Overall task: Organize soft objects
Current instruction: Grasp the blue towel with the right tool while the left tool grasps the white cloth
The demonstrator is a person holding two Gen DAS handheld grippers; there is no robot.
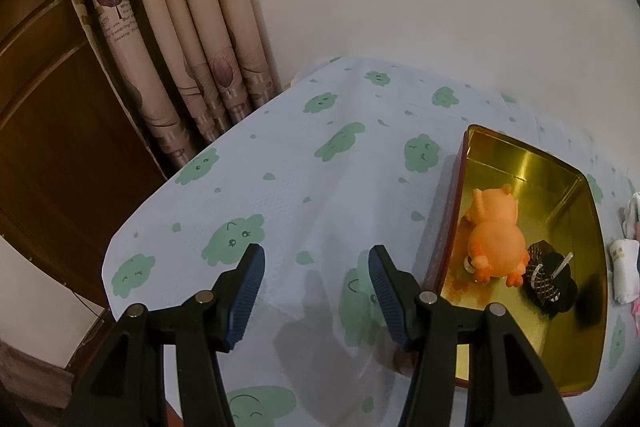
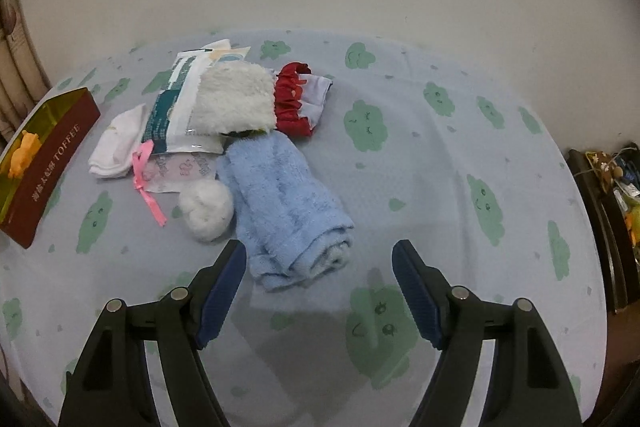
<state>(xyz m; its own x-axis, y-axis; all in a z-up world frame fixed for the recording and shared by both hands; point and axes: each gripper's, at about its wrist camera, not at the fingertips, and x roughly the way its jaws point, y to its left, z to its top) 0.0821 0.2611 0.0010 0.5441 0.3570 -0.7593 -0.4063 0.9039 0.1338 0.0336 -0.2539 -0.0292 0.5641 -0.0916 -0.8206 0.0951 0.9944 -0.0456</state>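
Note:
In the right wrist view a rolled light-blue towel (image 2: pixel 288 203) lies on the cloud-print tablecloth (image 2: pixel 440 187). Its near end shows between the fingertips of my right gripper (image 2: pixel 318 251), which is open, pads clear of it. Beside the towel sit a white cotton ball (image 2: pixel 206 211), a pink ribbon (image 2: pixel 144 179), a white sock (image 2: pixel 116 147), a wipes packet (image 2: pixel 176 107), a white fluffy cloth (image 2: pixel 236 99) and a red ruffled cloth (image 2: pixel 292 99). My left gripper (image 1: pixel 316 253) hangs open and empty, left of the gold-lined tin (image 1: pixel 520 147), which holds an orange plush toy (image 1: pixel 496 239) and a black mesh piece (image 1: pixel 550 275).
The same tin (image 2: pixel 52 163), dark red outside with TOFFEE lettering, stands at the left of the right wrist view. Curtains (image 1: pixel 192 27) and a wooden door (image 1: pixel 48 107) lie beyond the table's left edge. Dark furniture (image 2: pixel 600 227) stands past the right edge. A wall backs the table.

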